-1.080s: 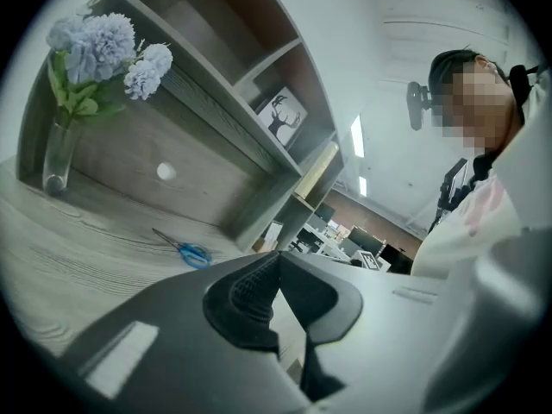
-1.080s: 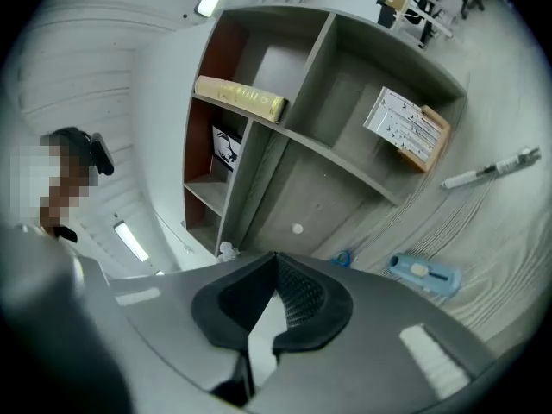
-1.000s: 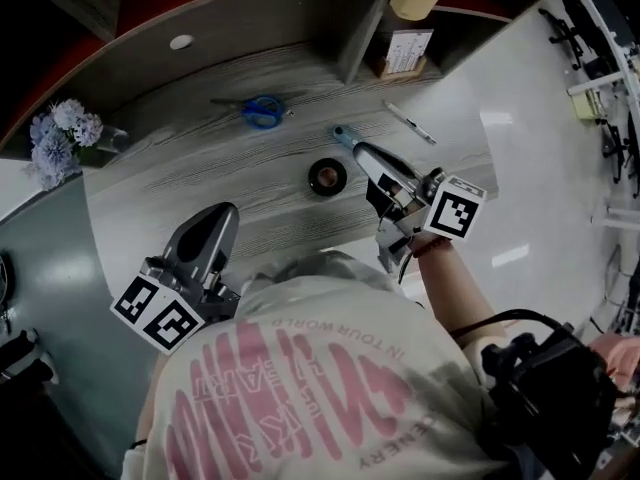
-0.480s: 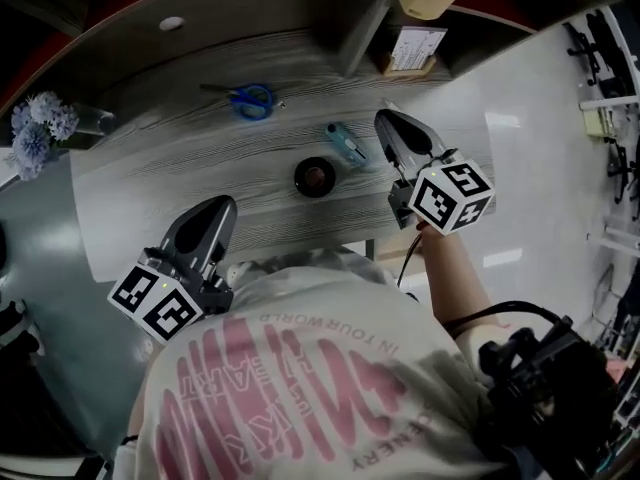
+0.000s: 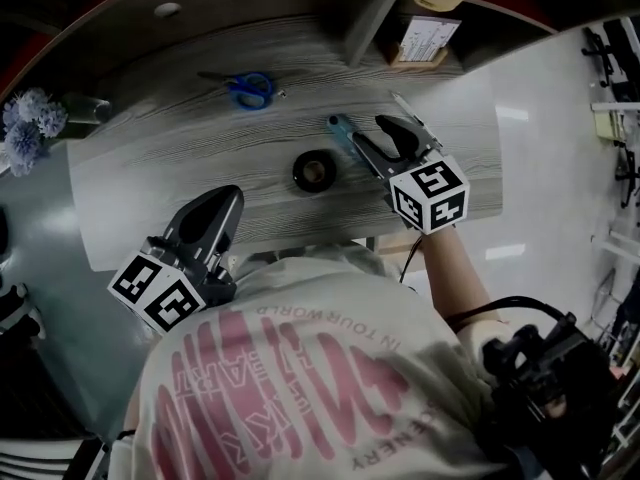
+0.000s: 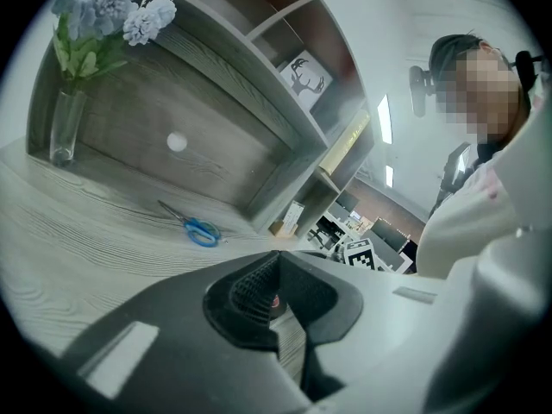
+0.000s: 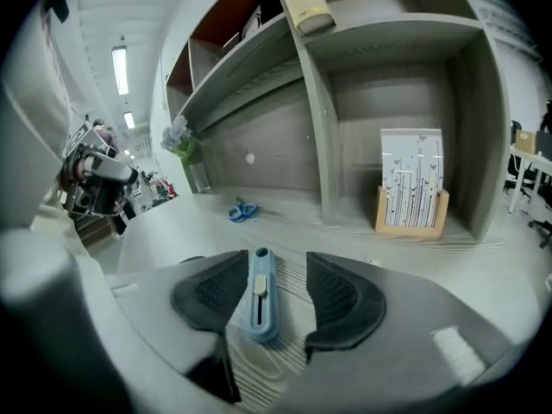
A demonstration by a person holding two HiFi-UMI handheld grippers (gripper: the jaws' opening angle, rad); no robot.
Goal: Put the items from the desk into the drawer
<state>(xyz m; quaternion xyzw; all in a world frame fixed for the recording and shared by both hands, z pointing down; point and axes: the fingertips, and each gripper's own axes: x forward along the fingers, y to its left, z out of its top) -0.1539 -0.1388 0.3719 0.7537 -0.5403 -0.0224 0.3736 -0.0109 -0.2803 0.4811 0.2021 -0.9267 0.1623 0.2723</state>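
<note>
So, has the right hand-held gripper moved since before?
Yes: relative to the blue knife, the right hand-held gripper has dropped around it; its jaws have just been opening and straddle it.

Head view: from my head, steeply down past my shirt (image 5: 300, 368) onto the desk (image 5: 150, 178). My left gripper (image 5: 215, 213) sits low left and my right gripper (image 5: 383, 138) right of centre, both farther off than in their own views.
Left gripper view: rides my left gripper, low and close over the desk, facing along the jaws toward the shelf unit (image 6: 259, 128).
Right gripper view: rides my right gripper, close above the desk and tilted down, facing the shelf compartments. The blue cutter (image 7: 260, 304) lies right before the lens.
Shared: the scissors (image 5: 248, 88) and the flowers (image 5: 25, 128) show in all three views. The card stand (image 5: 425, 40) shows in the head and right gripper views.
</note>
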